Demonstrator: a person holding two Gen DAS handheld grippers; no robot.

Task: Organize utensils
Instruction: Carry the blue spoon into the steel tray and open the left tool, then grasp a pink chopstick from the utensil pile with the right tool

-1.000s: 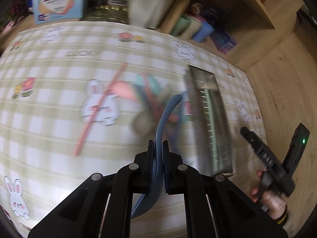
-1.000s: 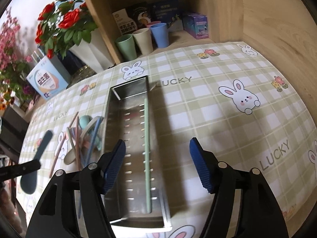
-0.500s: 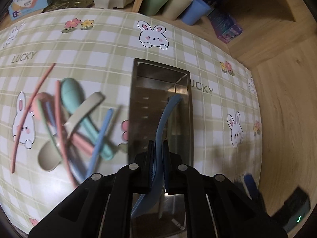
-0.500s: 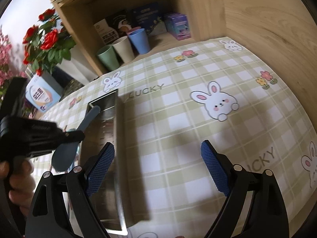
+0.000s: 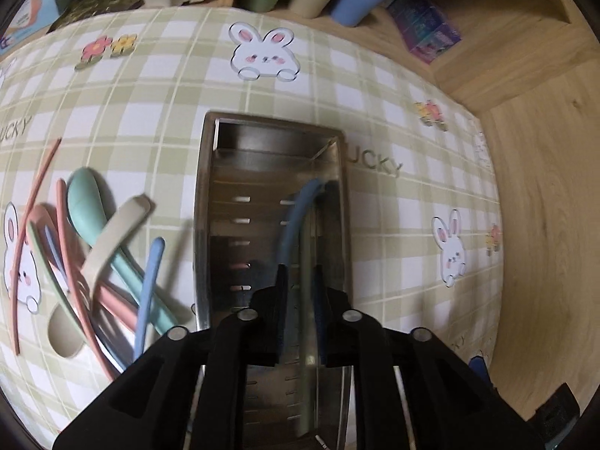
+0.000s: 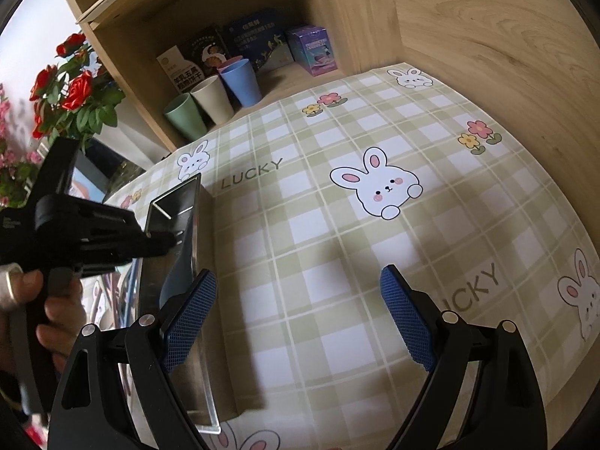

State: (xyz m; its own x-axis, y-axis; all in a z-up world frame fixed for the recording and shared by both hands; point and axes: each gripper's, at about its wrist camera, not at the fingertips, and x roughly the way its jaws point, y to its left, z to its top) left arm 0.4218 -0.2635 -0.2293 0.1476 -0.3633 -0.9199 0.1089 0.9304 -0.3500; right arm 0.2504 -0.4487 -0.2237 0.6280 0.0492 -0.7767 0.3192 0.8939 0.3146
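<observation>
Blue spoon (image 5: 298, 221) is dropping into the steel tray (image 5: 204, 202) at frame centre as the left gripper (image 5: 300, 292) fingers are loosening around it; right gripper (image 6: 298, 318) is waiting, fingers spread, empty.

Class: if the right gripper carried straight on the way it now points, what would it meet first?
Probably the bare checked tablecloth, to the right of the metal tray; nothing lies between the open fingers, though depth is unclear.

"LUCKY" is printed on the checked tablecloth (image 6: 337, 247); box labels are too small to read.
</observation>
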